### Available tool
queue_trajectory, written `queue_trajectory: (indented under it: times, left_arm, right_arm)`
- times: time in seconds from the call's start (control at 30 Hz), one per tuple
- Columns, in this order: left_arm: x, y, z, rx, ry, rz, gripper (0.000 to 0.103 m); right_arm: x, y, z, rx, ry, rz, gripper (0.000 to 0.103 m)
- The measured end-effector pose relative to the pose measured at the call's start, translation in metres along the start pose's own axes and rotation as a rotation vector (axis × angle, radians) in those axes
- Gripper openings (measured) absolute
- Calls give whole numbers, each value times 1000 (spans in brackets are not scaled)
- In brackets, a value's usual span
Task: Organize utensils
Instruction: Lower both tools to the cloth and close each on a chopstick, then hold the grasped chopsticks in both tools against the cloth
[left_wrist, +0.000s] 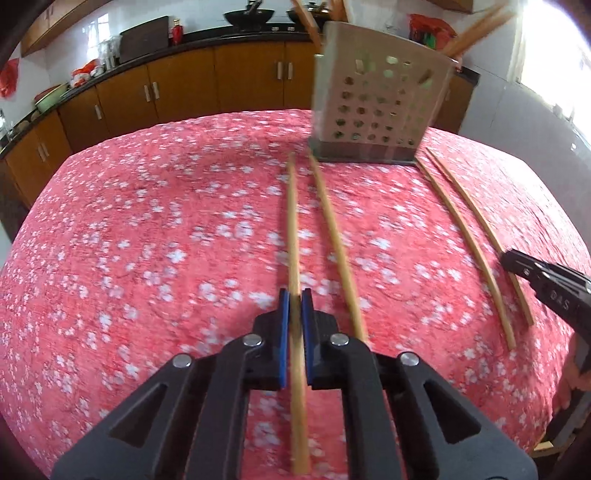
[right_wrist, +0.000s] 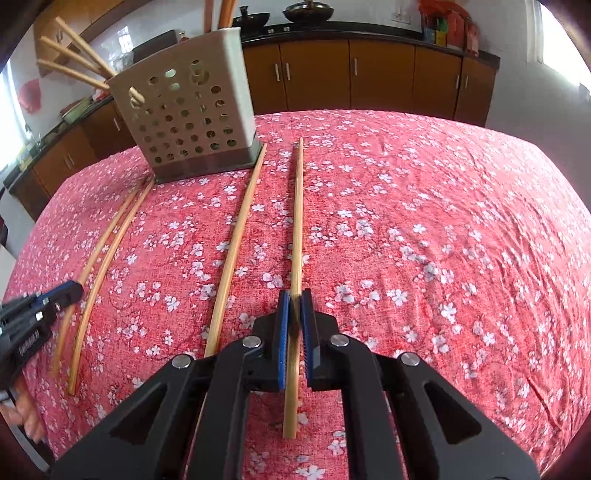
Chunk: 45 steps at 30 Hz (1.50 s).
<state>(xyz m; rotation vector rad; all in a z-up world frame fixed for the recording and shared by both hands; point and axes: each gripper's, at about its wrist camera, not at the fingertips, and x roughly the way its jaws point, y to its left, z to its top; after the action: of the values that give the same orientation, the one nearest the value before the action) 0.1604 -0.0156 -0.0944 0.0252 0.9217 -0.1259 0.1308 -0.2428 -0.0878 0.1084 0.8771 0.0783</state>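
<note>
A perforated metal utensil holder (left_wrist: 380, 110) (right_wrist: 184, 110) stands at the far side of the table, with several chopsticks (right_wrist: 74, 55) leaning out of it. More wooden chopsticks lie lengthwise on the cloth. My left gripper (left_wrist: 295, 295) is shut on the leftmost chopstick (left_wrist: 293, 221), which runs back between the blue pads. Its neighbour (left_wrist: 334, 240) lies loose just to the right. My right gripper (right_wrist: 295, 297) is shut on the rightmost chopstick (right_wrist: 297, 221), and another chopstick (right_wrist: 236, 236) lies to its left. Each gripper also shows at the edge of the other view: the right gripper (left_wrist: 508, 258) and the left gripper (right_wrist: 75, 290).
A red cloth with white flowers (left_wrist: 147, 221) covers the table. Wooden cabinets (right_wrist: 369, 74) under a dark counter with woks (left_wrist: 249, 16) stand behind it. A person's hand (left_wrist: 570, 384) (right_wrist: 26, 413) shows at the table's near edge.
</note>
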Motion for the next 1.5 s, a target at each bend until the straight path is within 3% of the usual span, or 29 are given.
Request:
queue_trajectory:
  times: [0.27, 0.43, 1.5]
  left_arm:
    - [10, 61, 19, -125, -8, 119, 8]
    - [13, 82, 24, -157, -24, 117, 10]
    - [14, 81, 24, -150, -27, 99, 17]
  right_arm:
    - [12, -16, 16, 28, -14, -60, 7]
    - [21, -26, 27, 44, -14, -83, 8]
    - [25, -27, 30, 42, -34, -85, 9]
